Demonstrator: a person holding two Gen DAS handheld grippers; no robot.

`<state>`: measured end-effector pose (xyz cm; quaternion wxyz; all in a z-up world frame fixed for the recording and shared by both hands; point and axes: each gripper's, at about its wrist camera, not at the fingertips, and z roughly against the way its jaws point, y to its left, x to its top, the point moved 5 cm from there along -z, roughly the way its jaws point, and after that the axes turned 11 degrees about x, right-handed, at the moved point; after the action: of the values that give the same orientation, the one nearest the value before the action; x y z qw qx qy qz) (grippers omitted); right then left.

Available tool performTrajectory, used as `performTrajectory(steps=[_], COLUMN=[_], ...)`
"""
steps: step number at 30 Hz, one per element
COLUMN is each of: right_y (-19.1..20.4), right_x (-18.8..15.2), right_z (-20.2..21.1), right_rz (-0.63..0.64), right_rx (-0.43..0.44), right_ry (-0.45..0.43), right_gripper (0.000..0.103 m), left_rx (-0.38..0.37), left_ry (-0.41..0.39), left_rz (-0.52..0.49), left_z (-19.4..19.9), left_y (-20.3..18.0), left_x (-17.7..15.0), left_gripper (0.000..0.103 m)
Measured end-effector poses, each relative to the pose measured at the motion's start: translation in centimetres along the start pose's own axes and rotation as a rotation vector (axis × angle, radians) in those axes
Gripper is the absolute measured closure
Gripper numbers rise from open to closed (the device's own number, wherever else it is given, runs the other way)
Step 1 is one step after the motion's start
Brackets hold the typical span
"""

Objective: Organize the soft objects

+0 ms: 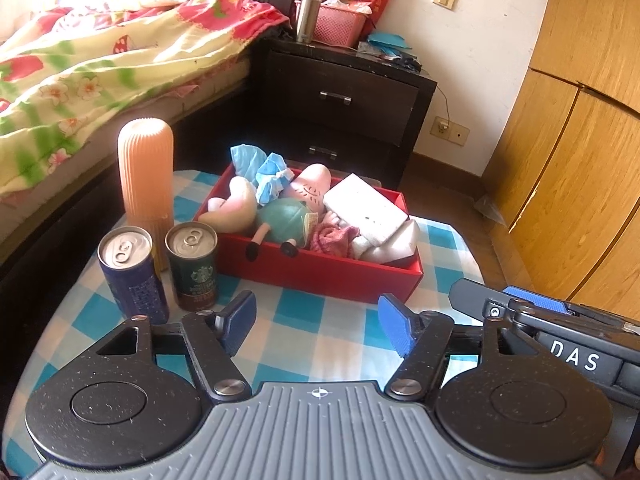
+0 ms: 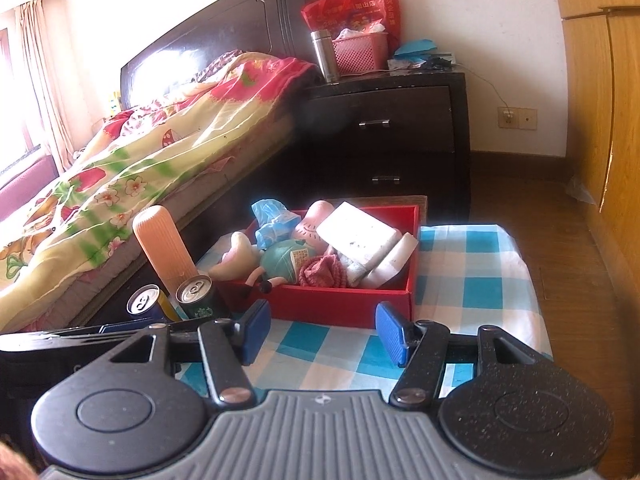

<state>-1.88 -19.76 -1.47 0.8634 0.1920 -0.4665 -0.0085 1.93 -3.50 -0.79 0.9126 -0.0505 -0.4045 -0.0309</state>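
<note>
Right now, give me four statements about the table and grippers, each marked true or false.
1. The red box holds soft toys. True.
2. The left gripper grips a can. False: it is open, with nothing between its fingers.
3. Two cans, the blue can and the green can, stand left of the box. True.
4. The peach ribbed container lies inside the box. False: it stands upright on the checked cloth, behind the cans.

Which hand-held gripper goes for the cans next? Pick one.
Left. The left hand-held gripper is open and empty, and the blue can and green can stand just ahead on its own side. The right hand-held gripper faces the red box.
</note>
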Motion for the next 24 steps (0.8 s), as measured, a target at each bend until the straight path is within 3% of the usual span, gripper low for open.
performTrajectory(steps=[24], right_y=[-0.25], right_x=[-0.09], right_z=[-0.15], right_rz=[-0.009], right_rx=[0.000], right_ry=[0.006], right_gripper=[0.066], left_rx=[0.037], left_ry=[-0.026], left_rz=[-0.035], left_z=[0.16], left_y=[-0.25], left_x=[0.08], left_gripper=[0.039])
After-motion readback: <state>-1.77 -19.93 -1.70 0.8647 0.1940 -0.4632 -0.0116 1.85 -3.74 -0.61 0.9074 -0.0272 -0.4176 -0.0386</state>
